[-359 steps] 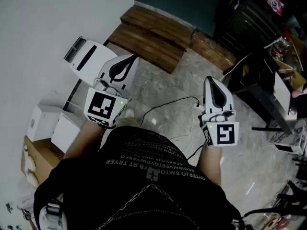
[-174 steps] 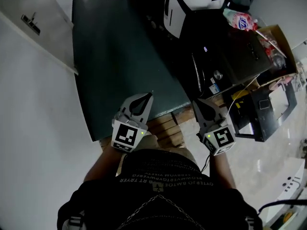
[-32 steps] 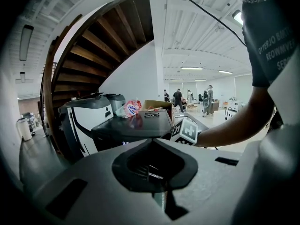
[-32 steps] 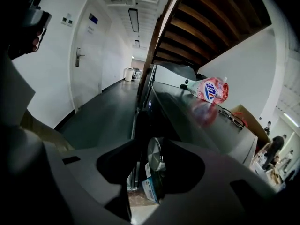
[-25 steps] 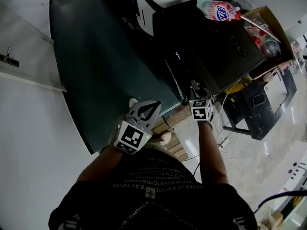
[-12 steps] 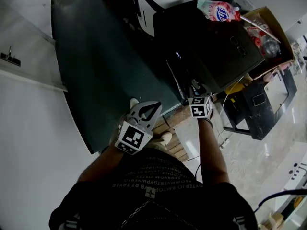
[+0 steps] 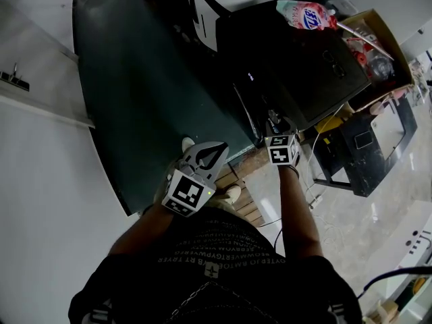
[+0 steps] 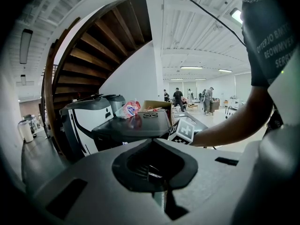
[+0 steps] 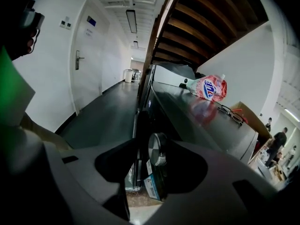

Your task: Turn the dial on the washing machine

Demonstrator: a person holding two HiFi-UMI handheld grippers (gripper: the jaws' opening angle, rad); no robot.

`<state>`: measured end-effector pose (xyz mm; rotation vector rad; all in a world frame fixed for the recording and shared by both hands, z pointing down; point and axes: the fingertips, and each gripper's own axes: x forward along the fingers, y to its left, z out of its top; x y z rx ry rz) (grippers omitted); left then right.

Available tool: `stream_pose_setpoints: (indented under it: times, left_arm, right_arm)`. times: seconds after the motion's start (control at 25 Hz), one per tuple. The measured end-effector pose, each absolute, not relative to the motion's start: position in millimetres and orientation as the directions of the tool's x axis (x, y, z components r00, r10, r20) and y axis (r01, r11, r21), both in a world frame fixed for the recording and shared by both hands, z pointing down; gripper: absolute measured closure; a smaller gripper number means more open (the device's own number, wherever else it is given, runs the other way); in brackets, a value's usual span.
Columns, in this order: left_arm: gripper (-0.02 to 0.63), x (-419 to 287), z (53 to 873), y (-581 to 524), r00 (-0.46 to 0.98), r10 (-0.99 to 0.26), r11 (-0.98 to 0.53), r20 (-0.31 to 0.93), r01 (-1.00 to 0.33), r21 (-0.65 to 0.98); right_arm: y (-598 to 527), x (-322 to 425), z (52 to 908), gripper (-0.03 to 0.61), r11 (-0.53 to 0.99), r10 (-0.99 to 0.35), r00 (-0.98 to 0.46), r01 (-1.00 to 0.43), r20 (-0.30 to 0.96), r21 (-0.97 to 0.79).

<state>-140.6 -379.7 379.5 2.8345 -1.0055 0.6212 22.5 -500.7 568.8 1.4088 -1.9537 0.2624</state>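
Dial (image 9: 157, 150): silver round knob on the front panel of the dark washing machine (image 9: 197, 123), near the panel's lower corner, with a small label just below it. In the right gripper view it sits right in the gap between my jaws.

Right gripper (image 7: 273, 121): released. The jaws have just been opening, with the dial between them but no pad pressing on it that I can make out. The gripper points down at the machine front.

Left gripper (image 7: 216, 147): 2 jaws closed together, nothing in them. It hangs well apart from the machine, over the dark floor, and has no part in this.

On the machine top: 1 pink detergent pouch (image 9: 209, 88) and 1 pair of glasses (image 9: 229, 111), both well apart from the dial.

Step, my read: jaws set wide around the knob, so this is either just before a pinch or just after letting go; I cannot tell which.

Next move, if pinching: close squarely on the knob's rim, keep the wrist in line with its axis, then roll. The smooth metal edge looks slippery, so the grip should be firm before turning.
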Motion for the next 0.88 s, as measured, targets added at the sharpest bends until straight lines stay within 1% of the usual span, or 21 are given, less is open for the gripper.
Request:
stream_pose_setpoints:
  times: [0.08,0.52,0.64,0.76,0.88]
  left_arm:
    - [0.611,-141.4,378.7,-379.5,0.702,-0.592,-0.782,0.396,-0.62,-0.069]
    - [0.611,-142.1,374.7,-378.5,0.699,-0.604,-0.772,0.382,-0.633,-0.062]
    - [0.611,-138.9,376.8,-378.3,0.704,-0.598,-0.776,0.383,-0.628,-0.059]
    - [0.61,-140.3,376.3,-376.7,0.702,-0.599,-0.775,0.384,-0.629,-0.058]
    - [0.611,-141.2,376.7,-376.2,0.699,-0.603,-0.772,0.385,-0.633,-0.059]
  right_arm:
    - [-504.8,18.6,567.2,0.387,0.396,-0.753,-0.169,-0.888,0.636,0.232]
    - [-491.7,26.6,582.7,0.38,0.395,-0.707,-0.151,-0.894,0.691,0.209]
    - [-493.5,26.9,579.8,0.374,0.403,-0.715,-0.152,-0.888,0.683,0.224]
    - [-499.8,20.4,568.9,0.374,0.409,-0.745,-0.166,-0.879,0.646,0.244]
    - [-504.6,15.7,569.7,0.37,0.426,-0.738,-0.177,-0.871,0.651,0.246]
